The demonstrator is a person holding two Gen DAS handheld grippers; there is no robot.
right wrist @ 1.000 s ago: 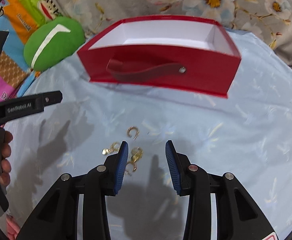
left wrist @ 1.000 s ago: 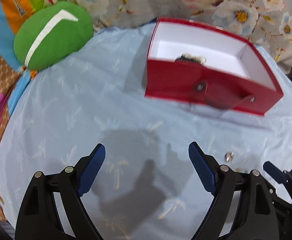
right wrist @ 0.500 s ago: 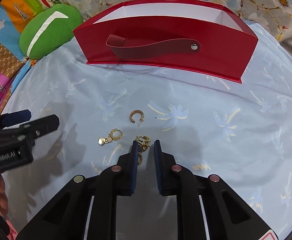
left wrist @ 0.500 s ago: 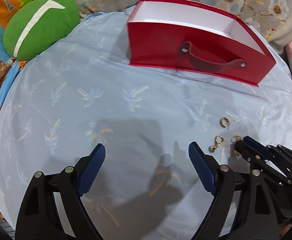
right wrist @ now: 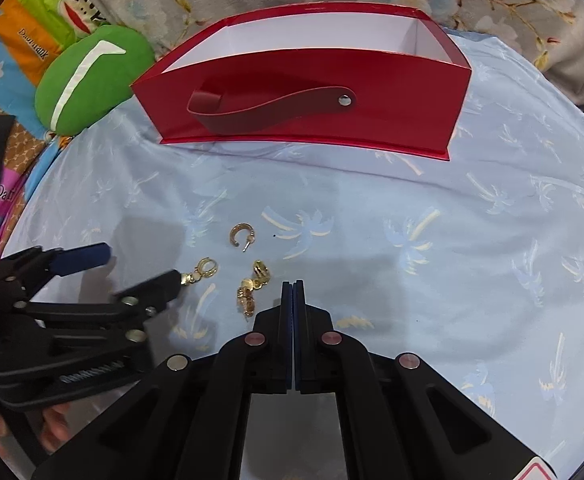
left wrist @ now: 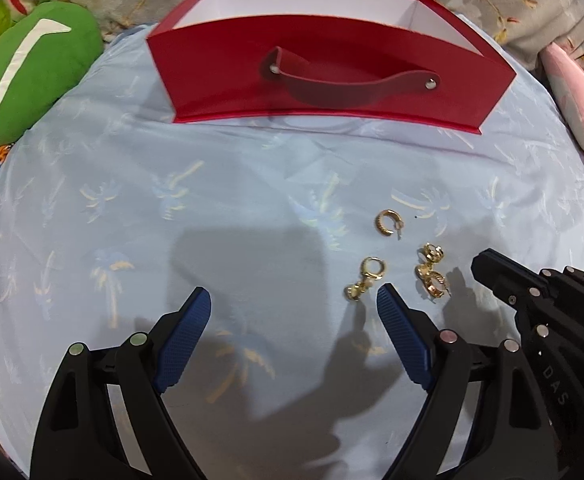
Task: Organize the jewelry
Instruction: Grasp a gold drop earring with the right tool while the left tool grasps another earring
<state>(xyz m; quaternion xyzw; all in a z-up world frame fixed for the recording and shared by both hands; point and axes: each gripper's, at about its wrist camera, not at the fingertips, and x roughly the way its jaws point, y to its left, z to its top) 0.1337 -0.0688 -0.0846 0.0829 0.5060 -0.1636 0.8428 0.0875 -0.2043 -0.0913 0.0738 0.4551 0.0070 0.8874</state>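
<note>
From over the left gripper (left wrist: 294, 316), whose jaws stand wide apart with nothing between them, three small gold earrings lie loose on the pale blue palm-print cloth (left wrist: 132, 200): an open hoop (left wrist: 388, 223), a drop earring (left wrist: 366, 278) just beside the inner pad and a chunky pair-like cluster (left wrist: 432, 276), all short of the red box (left wrist: 332, 76). They look featherlight, hard and slippery, best pinched across the hoop's band.

From the right gripper (right wrist: 293, 292), pressed fully together and, I think, gripping nothing, the cluster (right wrist: 252, 288) sits just left of its tips on soft, yielding bedding beside a green cushion (right wrist: 92, 80).
</note>
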